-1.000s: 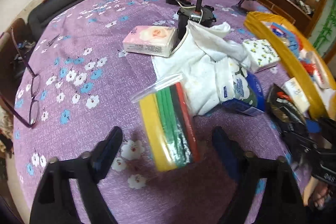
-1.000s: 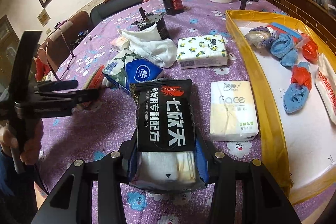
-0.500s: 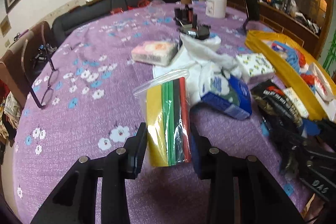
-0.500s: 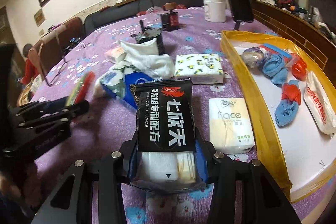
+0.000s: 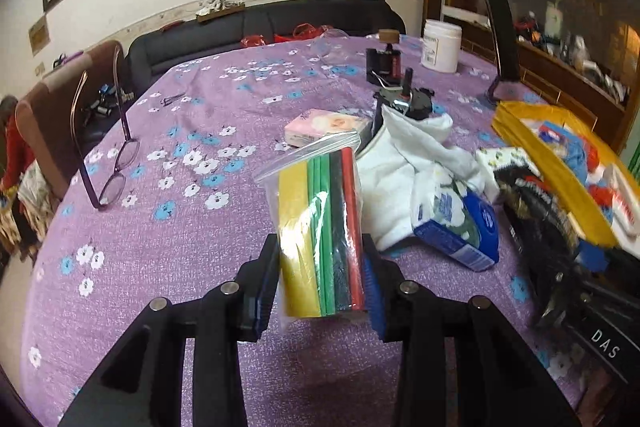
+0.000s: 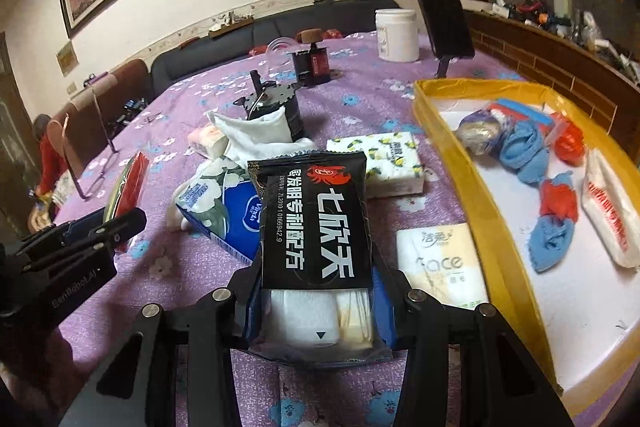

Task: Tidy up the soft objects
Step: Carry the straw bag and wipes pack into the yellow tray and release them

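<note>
We hold in our left gripper [image 5: 320,291] a clear zip bag [image 5: 320,227] with yellow, green, black and red sheets, clamped above the purple floral tablecloth [image 5: 180,227]; our right gripper [image 6: 316,307] clamps a black packet [image 6: 316,219], beside the yellow tray [image 6: 480,195]

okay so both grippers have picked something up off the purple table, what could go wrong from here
1. The left gripper clamps only the bottom end of the zip bag of coloured sheets; the tall, slick bag could tilt or slip out.
2. The right gripper grips the black packet at its lower end, so the long top may sag or catch the yellow tray rim.
3. The two grippers are near each other and could collide.
</note>
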`<move>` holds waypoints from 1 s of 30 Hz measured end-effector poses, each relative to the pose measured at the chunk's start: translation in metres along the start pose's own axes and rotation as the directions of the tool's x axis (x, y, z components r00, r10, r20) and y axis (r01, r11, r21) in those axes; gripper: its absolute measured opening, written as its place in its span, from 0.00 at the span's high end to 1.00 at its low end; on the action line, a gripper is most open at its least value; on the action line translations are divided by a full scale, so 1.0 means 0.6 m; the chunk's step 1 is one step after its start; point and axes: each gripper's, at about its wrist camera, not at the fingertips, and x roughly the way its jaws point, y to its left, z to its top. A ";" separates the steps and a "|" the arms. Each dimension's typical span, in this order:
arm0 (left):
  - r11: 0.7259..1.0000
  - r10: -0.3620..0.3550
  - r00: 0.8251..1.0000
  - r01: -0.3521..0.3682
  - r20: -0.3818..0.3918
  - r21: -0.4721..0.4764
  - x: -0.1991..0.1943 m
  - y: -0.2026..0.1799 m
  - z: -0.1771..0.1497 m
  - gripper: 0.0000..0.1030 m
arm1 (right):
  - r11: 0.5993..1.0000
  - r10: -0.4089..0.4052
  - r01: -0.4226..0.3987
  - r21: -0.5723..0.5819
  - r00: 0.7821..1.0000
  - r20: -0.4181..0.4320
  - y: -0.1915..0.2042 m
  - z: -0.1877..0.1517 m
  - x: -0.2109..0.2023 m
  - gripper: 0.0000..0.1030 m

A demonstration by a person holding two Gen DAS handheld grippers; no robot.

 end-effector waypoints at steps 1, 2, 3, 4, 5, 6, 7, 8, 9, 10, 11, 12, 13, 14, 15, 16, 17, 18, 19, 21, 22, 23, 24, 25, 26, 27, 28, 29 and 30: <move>1.000 -0.002 1.000 0.002 0.003 -0.002 -0.001 0.001 0.000 0.64 | 1.000 0.011 -0.011 0.004 1.000 0.002 -0.001 -0.001 0.000 0.53; 1.000 -0.003 1.000 0.003 0.005 0.000 -0.001 0.000 0.000 0.64 | 1.000 0.018 -0.018 0.006 1.000 0.007 -0.001 -0.002 -0.001 0.53; 1.000 -0.007 1.000 0.007 0.008 0.005 -0.002 -0.002 0.000 0.64 | 1.000 0.025 -0.025 0.007 1.000 0.015 -0.001 -0.002 -0.003 0.53; 1.000 -0.009 1.000 0.008 0.010 0.009 -0.003 -0.004 -0.001 0.64 | 1.000 0.029 -0.029 0.004 0.999 0.021 0.000 -0.003 -0.005 0.53; 1.000 -0.009 1.000 0.009 0.012 0.011 -0.004 -0.004 -0.001 0.64 | 0.999 0.034 -0.034 -0.003 0.999 0.029 0.001 -0.004 -0.007 0.53; 1.000 -0.009 1.000 0.008 0.014 0.009 -0.005 -0.004 -0.001 0.64 | 0.999 0.035 -0.035 -0.009 0.999 0.035 0.003 -0.005 -0.009 0.53; 1.000 -0.011 1.000 0.011 0.018 0.006 -0.006 -0.003 -0.001 0.64 | 0.999 0.037 -0.036 -0.018 0.998 0.042 0.006 -0.006 -0.011 0.53; 1.000 -0.012 1.000 0.012 0.021 0.003 -0.007 -0.002 -0.001 0.64 | 0.999 0.039 -0.038 -0.024 0.998 0.045 0.008 -0.007 -0.012 0.53; 1.000 -0.012 1.000 0.012 0.023 0.001 -0.008 -0.001 -0.001 0.64 | 0.999 0.039 -0.038 -0.026 0.998 0.046 0.009 -0.007 -0.013 0.53; 1.000 -0.013 1.000 0.013 0.025 0.000 -0.008 -0.001 -0.001 0.64 | 0.999 0.039 -0.038 -0.021 0.998 0.047 0.008 -0.007 -0.013 0.53; 1.000 -0.013 1.000 0.013 0.026 0.001 -0.009 -0.002 -0.001 0.64 | 0.999 0.040 -0.039 -0.016 0.998 0.047 0.006 -0.007 -0.013 0.53; 1.000 -0.014 1.000 0.014 0.026 0.002 -0.009 -0.002 -0.001 0.64 | 0.999 0.042 -0.041 -0.010 0.998 0.046 0.004 -0.007 -0.012 0.53; 1.000 -0.014 0.999 0.014 0.029 0.002 -0.010 -0.002 -0.002 0.64 | 0.999 0.042 -0.042 -0.005 0.998 0.046 0.004 -0.006 -0.012 0.53; 1.000 -0.013 0.999 0.013 0.030 0.001 -0.010 -0.002 -0.002 0.64 | 0.999 0.041 -0.041 -0.002 0.998 0.045 0.003 -0.006 -0.012 0.53; 1.000 -0.012 1.000 0.012 0.029 0.001 -0.010 -0.002 -0.001 0.64 | 0.999 0.040 -0.040 -0.001 0.998 0.046 0.002 -0.007 -0.013 0.53; 1.000 -0.012 1.000 0.012 0.028 0.000 -0.010 -0.002 -0.001 0.64 | 0.999 0.038 -0.038 0.000 0.998 0.050 0.003 -0.007 -0.014 0.53; 1.000 -0.011 1.000 0.011 0.027 -0.001 -0.010 -0.002 -0.001 0.64 | 0.999 0.034 -0.034 -0.001 0.998 0.054 0.003 -0.007 -0.015 0.53; 1.000 -0.010 1.000 0.010 0.026 -0.001 -0.010 -0.001 -0.001 0.64 | 1.000 0.029 -0.029 -0.001 0.998 0.059 0.003 -0.008 -0.017 0.53; 1.000 -0.008 1.000 0.008 0.025 0.000 -0.010 -0.001 -0.001 0.64 | 1.000 0.022 -0.022 -0.001 0.998 0.064 0.003 -0.008 -0.019 0.53; 1.000 -0.003 1.000 0.003 0.026 -0.001 -0.011 -0.001 -0.002 0.64 | 1.000 0.007 -0.007 0.001 0.998 0.069 0.003 -0.008 -0.021 0.53; 1.000 0.000 1.000 0.000 0.028 -0.002 -0.011 0.000 -0.002 0.64 | 1.000 -0.009 0.008 0.004 0.997 0.074 0.002 -0.008 -0.024 0.53; 1.000 0.009 1.000 -0.009 0.029 -0.001 -0.013 -0.001 -0.002 0.64 | 1.000 -0.017 0.017 0.005 0.997 0.076 0.002 -0.009 -0.025 0.53; 1.000 0.019 0.999 -0.019 0.030 0.003 -0.013 -0.002 -0.003 0.64 | 1.000 -0.023 0.022 0.005 0.997 0.077 0.002 -0.010 -0.027 0.53; 1.000 0.025 0.999 -0.025 0.032 0.007 -0.014 -0.003 -0.003 0.64 | 1.000 -0.029 0.028 0.005 0.996 0.079 0.002 -0.011 -0.030 0.53; 0.999 0.033 0.999 -0.034 0.034 0.012 -0.016 -0.005 -0.005 0.64 | 1.000 -0.030 0.029 0.007 0.996 0.080 0.002 -0.012 -0.032 0.53; 0.999 0.047 0.998 -0.048 0.037 0.024 -0.019 -0.009 -0.006 0.64 | 1.000 -0.025 0.025 0.010 0.996 0.081 0.001 -0.013 -0.033 0.53; 0.998 0.052 0.998 -0.053 0.039 0.032 -0.022 -0.012 -0.008 0.64 | 1.000 -0.019 0.018 0.015 0.996 0.083 -0.001 -0.014 -0.035 0.53; 0.998 0.052 0.998 -0.053 0.038 0.037 -0.024 -0.014 -0.010 0.64 | 1.000 -0.016 0.015 0.020 0.996 0.083 -0.002 -0.014 -0.037 0.53; 0.998 0.050 0.998 -0.051 0.035 0.042 -0.027 -0.017 -0.011 0.64 | 1.000 -0.011 0.009 0.027 0.996 0.085 -0.004 -0.014 -0.040 0.53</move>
